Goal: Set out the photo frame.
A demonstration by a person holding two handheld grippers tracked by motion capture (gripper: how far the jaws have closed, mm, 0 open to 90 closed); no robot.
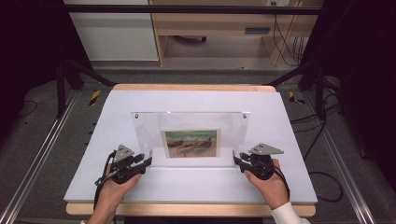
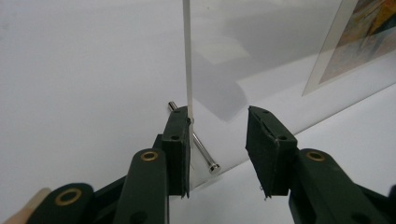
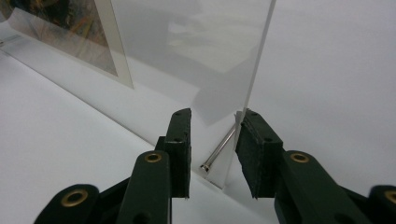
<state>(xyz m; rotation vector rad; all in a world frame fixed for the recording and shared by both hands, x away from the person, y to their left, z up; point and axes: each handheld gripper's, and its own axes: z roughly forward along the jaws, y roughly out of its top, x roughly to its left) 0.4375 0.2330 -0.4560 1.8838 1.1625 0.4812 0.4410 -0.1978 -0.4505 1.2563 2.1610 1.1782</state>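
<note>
The clear acrylic frame (image 1: 191, 133) stands upright mid-bench (image 1: 280, 186); it looks rigid, slick and scratch-prone. The left gripper (image 1: 148, 161) and right gripper (image 1: 236, 160) straddle its lower corners, jaws apart, one pad touching. Best gripped there, beside the metal pins (image 2: 204, 151).

Right gripper (image 3: 212, 154): two black jaws rise from the bottom edge with a gap between them.
Acrylic frame (image 3: 187, 51): clear panel standing upright on the white table (image 3: 336, 70); its lower corner sits in the gap.
Panel edge: touches the right-hand jaw; the left-hand jaw stands apart.
Metal pin (image 3: 219, 149): slanted standoff through that corner, between the jaws.
Picture (image 3: 79, 32): cream-bordered print inside the panel, upper left.
</note>
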